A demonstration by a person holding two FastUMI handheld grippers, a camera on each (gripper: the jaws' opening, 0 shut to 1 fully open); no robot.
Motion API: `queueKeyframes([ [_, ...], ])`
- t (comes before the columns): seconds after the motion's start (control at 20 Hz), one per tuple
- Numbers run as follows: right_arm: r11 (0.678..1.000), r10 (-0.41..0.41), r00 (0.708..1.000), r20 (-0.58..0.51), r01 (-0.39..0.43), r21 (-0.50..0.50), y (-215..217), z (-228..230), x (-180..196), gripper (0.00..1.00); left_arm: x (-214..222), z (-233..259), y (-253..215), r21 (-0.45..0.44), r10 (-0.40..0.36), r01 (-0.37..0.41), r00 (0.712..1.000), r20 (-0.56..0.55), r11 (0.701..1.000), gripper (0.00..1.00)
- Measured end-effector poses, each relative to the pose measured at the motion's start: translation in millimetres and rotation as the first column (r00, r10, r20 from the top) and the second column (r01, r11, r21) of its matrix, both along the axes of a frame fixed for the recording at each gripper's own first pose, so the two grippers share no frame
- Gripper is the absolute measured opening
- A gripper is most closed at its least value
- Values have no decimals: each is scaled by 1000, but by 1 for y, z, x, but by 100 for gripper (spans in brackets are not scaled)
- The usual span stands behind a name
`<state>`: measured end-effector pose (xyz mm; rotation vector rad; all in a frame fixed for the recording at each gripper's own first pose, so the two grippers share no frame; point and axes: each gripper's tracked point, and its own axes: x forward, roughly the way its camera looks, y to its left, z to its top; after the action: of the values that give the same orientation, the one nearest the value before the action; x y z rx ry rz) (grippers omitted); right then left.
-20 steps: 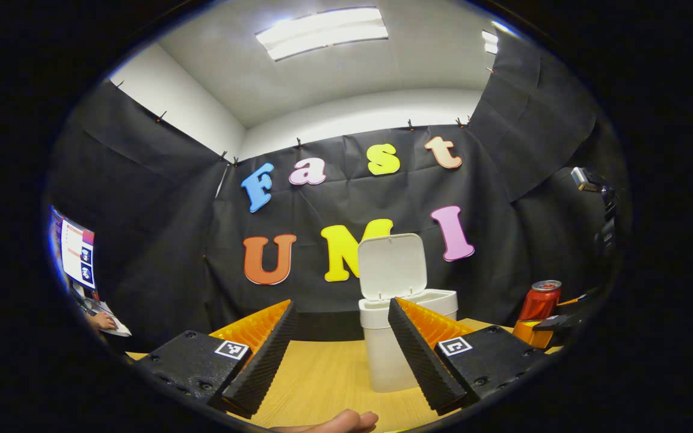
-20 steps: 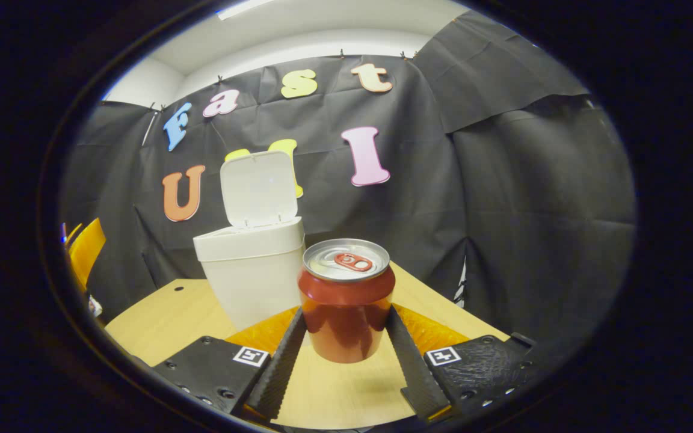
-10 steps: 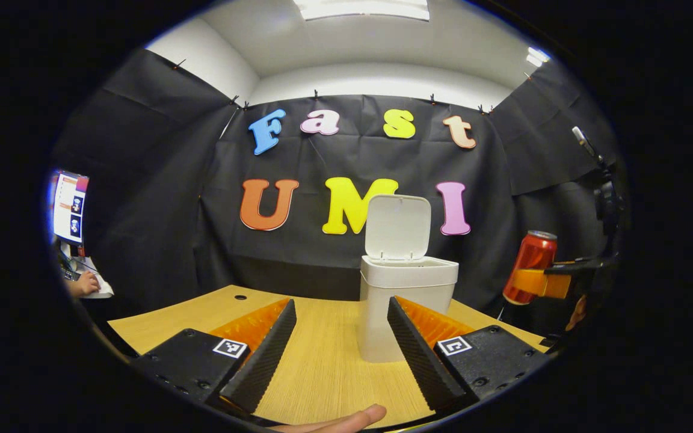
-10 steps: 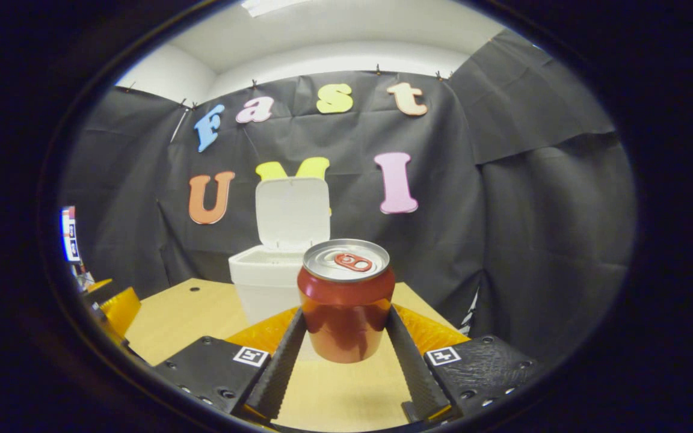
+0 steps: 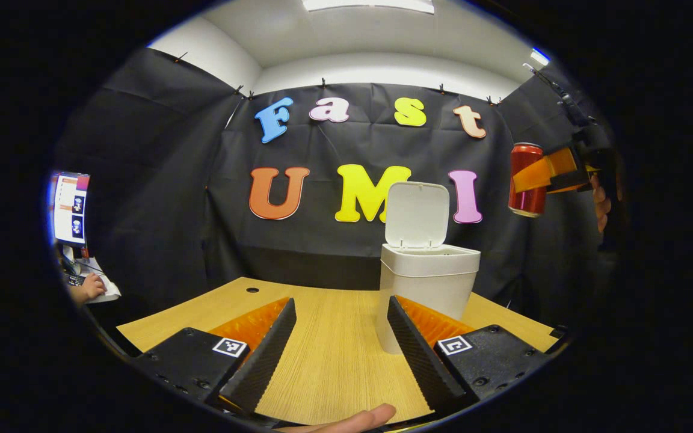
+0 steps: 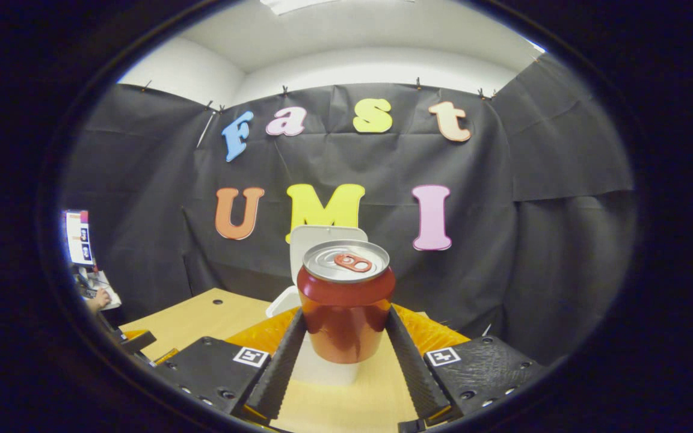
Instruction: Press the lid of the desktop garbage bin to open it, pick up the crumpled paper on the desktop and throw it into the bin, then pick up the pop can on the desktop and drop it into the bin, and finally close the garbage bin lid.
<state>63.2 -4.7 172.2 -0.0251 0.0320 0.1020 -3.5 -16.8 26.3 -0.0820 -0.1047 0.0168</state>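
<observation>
The pop can [image 6: 346, 300] sits centre frame, clamped mid-body by my right gripper [image 6: 346, 337], bin [image 6: 307, 300] behind it. I judge it light, smooth, dentable: grip moderately. My left gripper [image 5: 339, 355] stands apart, empty

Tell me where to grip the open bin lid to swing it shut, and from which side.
Take the lid by its free top edge, coming from above and behind. It stands nearly upright, hinged at the rear rim of the garbage bin, so that edge gives most leverage. The left gripper is open and empty; the right gripper holds the pop can.
</observation>
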Motion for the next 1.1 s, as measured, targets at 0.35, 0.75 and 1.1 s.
queueKeyframes([
  [0.35, 999, -29, 995, -94, 27, -28, 25, 13, 49, 80, 4, -4, 22, -33, 9, -10, 1000, -26, 999, 99],
  [0.75, 996, 46, 968, -246, -25, 88, 75, -1, 136, 80, 12, -12, 31, -21, 14, -16, 998, -63, 1000, 99],
  [1.1, 993, -65, 959, -275, 88, 75, 57, -21, 213, 80, 16, -19, 41, 25, 34, -32, 995, -89, 999, 99],
])
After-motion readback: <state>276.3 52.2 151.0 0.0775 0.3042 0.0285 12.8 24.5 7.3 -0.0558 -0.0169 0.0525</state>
